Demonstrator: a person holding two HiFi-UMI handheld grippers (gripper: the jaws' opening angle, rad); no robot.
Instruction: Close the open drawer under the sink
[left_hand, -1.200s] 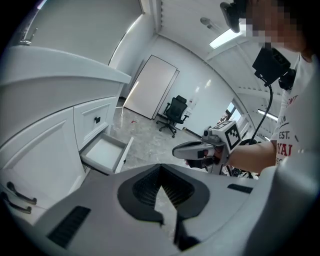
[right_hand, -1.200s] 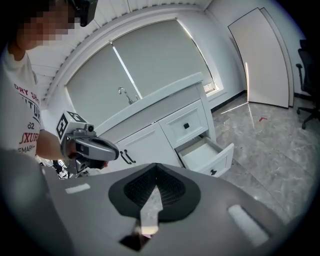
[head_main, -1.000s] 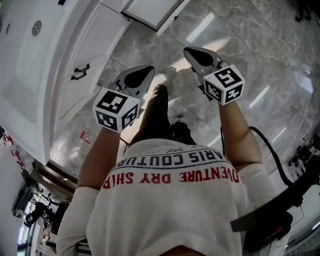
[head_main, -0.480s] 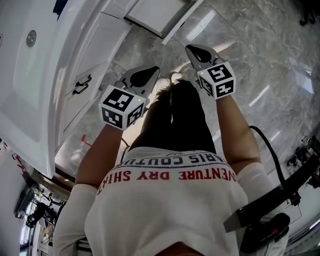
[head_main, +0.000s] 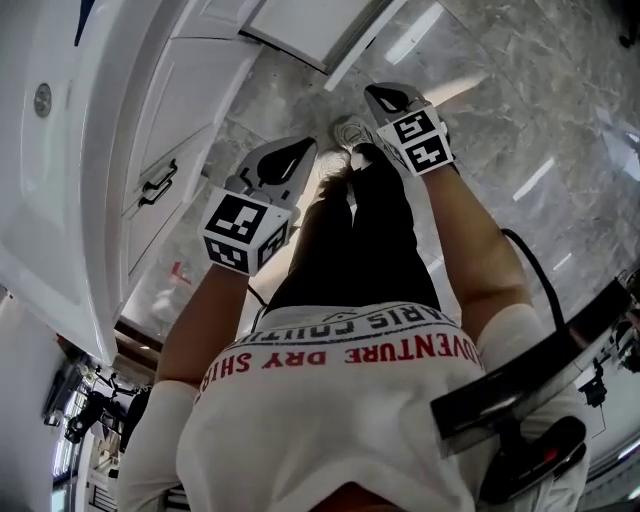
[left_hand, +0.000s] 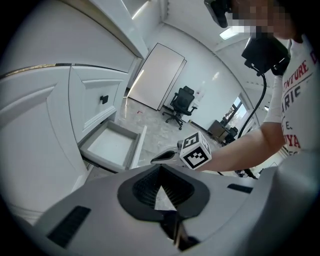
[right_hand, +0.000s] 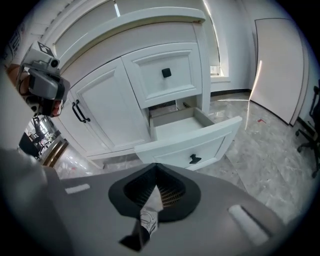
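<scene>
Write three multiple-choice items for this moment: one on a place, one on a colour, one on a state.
1. Where is the open drawer relative to the closed drawer?
A. directly below it
B. directly above it
C. beyond the cabinet doors

2. What colour is the knob on the open drawer?
A. white
B. gold
C. black

3. How is the right tool?
A. shut on the knob
B. shut, holding nothing, apart from the drawer
C. open around the drawer's edge

Answers:
1 A: the right gripper view shows it pulled out just under the closed one.
2 C: the knob stands dark against the white front.
3 B: its jaws meet with nothing between them, and the drawer lies ahead, untouched.
</scene>
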